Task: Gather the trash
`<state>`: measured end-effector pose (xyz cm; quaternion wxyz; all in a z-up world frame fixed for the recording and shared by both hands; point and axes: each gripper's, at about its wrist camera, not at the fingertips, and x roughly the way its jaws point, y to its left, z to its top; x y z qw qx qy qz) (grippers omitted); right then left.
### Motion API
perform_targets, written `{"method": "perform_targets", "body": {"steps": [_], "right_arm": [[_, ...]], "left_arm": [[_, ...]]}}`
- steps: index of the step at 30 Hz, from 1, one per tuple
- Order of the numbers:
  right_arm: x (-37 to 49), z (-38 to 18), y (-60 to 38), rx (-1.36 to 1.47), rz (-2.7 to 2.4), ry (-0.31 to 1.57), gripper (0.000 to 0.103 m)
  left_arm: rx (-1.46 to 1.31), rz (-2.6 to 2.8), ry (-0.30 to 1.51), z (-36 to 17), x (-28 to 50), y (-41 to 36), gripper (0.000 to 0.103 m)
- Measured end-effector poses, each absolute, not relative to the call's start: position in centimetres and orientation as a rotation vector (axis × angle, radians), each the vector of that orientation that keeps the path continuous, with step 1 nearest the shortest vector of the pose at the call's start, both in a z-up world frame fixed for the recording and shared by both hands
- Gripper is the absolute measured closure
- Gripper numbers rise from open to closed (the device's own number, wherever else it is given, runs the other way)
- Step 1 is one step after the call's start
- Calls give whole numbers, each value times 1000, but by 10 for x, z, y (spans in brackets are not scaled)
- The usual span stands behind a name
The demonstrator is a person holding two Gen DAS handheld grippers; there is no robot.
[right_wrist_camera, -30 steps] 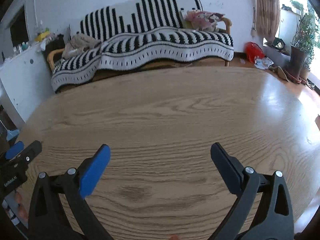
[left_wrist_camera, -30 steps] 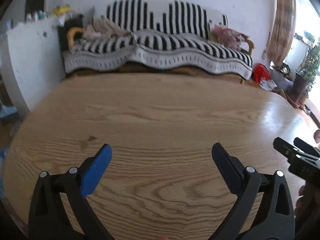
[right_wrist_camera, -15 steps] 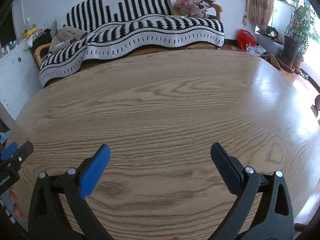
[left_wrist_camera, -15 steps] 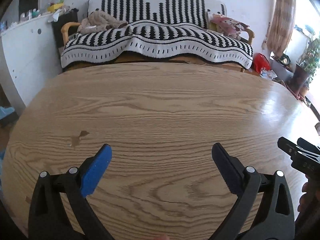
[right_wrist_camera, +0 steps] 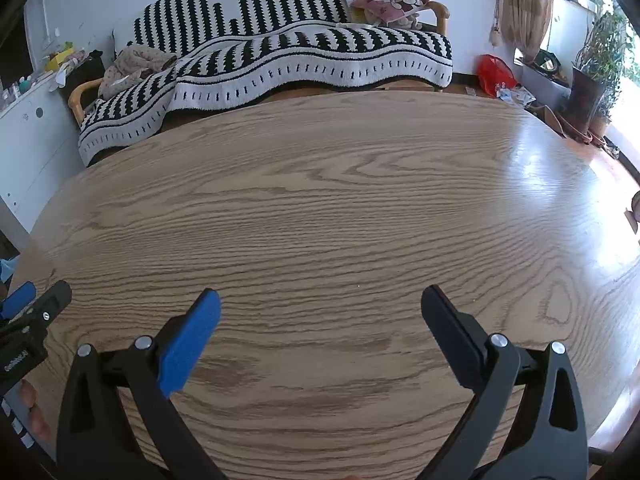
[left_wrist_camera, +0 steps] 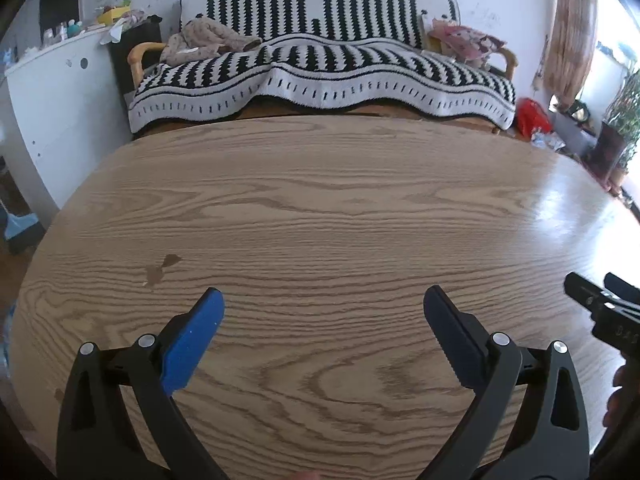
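Left claw (left_wrist_camera: pixel 323 300) spread wide, empty; right claw (right_wrist_camera: pixel 320 300) likewise; both over wooden table (left_wrist_camera: pixel 340 216).

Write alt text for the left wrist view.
The left hand-held gripper hangs open and empty above a bare wooden table. Beyond the table stands a sofa with a black-and-white striped blanket, and the right hand-held gripper pokes in at the right edge.
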<state>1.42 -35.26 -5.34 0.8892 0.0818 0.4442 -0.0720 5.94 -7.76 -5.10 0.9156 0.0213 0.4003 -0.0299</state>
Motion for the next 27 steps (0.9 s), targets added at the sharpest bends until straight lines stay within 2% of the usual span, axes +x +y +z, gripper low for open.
{"method": "perform_targets", "body": {"steps": [20, 27], "right_arm": [[14, -53, -353, 173, -151, 919, 6], [12, -51, -354, 167, -161, 913, 6]], "left_arm": [[33, -86, 817, -53, 56, -81, 6], [169, -11, 856, -62, 54, -94, 6]]}}
